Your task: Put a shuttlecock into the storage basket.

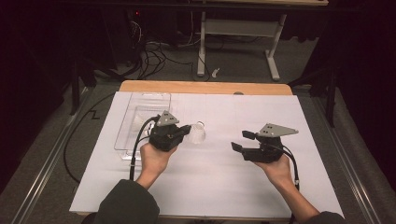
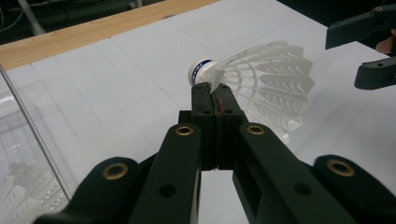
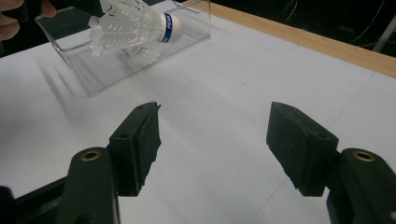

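White sheeting (image 1: 210, 186) covered the tabletop, with a clear plastic tray (image 1: 140, 112) near its far left corner. Just right of the tray, the left gripper (image 2: 212, 95) was clamped on a white plastic shuttlecock (image 2: 266, 81), pinching its ribbed skirt beside the blue-banded cork, held above the sheet. The right gripper (image 3: 215, 140) hovered well apart toward the right edge, jaws spread and empty.

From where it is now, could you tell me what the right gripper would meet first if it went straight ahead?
Most likely the shuttlecock held by the left gripper: the open right gripper points toward it over bare white table. Depth is unclear; it might pass below.
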Demonstrator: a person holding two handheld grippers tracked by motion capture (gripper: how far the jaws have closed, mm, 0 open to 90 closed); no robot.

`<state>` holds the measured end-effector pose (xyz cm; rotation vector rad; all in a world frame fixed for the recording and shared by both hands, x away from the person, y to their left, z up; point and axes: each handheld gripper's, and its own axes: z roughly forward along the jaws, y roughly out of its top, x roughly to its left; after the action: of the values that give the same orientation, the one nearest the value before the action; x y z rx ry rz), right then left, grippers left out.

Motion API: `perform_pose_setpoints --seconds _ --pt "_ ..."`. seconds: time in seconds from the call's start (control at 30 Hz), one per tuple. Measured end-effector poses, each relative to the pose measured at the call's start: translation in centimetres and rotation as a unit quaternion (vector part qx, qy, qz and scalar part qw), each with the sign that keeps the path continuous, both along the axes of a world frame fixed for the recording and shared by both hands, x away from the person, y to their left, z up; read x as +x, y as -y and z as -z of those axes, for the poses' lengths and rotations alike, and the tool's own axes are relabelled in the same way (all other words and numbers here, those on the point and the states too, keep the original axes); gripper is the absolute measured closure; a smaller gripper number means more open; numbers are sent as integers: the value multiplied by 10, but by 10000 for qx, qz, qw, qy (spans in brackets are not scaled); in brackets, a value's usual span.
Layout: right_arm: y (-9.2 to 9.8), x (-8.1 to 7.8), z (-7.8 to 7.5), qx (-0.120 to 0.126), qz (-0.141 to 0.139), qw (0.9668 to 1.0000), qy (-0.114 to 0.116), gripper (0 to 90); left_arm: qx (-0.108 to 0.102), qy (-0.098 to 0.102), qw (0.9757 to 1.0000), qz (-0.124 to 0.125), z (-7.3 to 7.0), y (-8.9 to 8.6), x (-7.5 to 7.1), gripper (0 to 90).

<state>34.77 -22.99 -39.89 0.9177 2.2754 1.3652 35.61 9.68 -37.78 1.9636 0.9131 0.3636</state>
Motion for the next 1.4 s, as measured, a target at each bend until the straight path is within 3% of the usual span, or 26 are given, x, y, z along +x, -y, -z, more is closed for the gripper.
perform_pose_setpoints --seconds 0.77,1.4 --pt "23 -17 5 55 110 9998 169 336 -81 -43 10000 -38 -3 -5 0 900" --pt "32 -26 8 89 160 9996 229 335 -169 -74 9997 -151 -9 -21 0 900"
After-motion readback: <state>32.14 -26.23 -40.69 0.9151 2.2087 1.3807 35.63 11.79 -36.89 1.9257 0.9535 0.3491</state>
